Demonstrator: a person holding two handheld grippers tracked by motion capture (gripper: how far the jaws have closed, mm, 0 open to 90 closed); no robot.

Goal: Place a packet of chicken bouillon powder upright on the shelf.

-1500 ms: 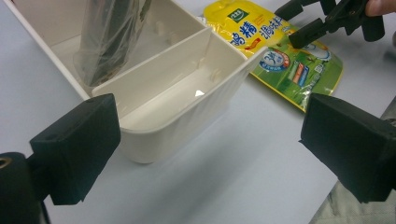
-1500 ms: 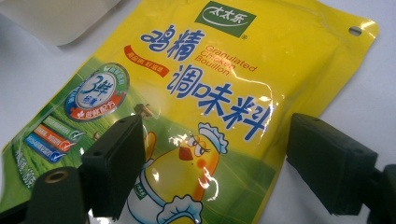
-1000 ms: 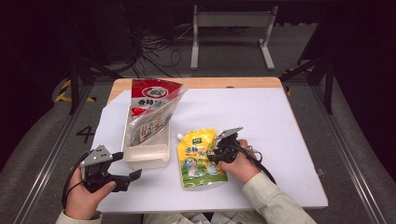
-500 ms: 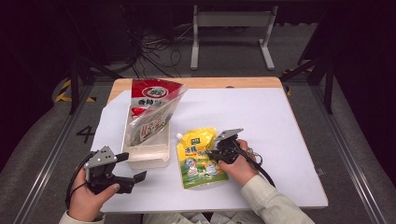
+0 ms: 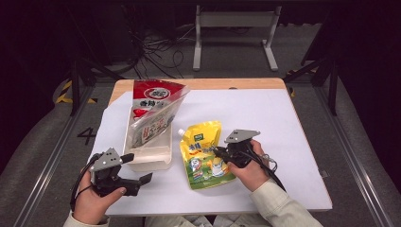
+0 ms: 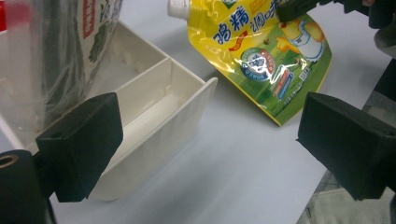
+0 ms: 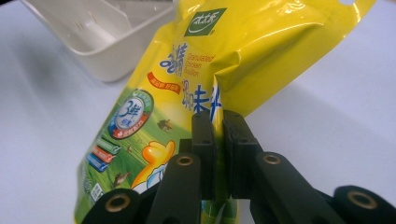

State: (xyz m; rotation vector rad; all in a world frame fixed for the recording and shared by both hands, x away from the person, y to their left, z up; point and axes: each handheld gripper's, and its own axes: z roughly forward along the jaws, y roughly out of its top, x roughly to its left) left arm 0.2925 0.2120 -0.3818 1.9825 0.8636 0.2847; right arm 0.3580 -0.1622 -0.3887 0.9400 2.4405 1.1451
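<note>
In the high view, the yellow pouch (image 5: 205,153) lies on the white table (image 5: 293,142), just right of the white tray (image 5: 150,153), with its spout cap toward the tray. The right gripper (image 5: 218,152) meets the pouch at its right edge; its jaws have just been closing, with the pouch edge between them. A red-topped bag (image 5: 153,111) leans in the tray. The left gripper (image 5: 137,168) is held at the tray's near end, jaws apart and holding nothing. In the left gripper view, the two black jaws stand wide apart over bare table, with the tray's divided corner (image 6: 154,100) and the pouch (image 6: 266,56) beyond them. In the right gripper view, the jaws are pressed together on a raised fold of the pouch (image 7: 187,93), pads clamped on the film.
</note>
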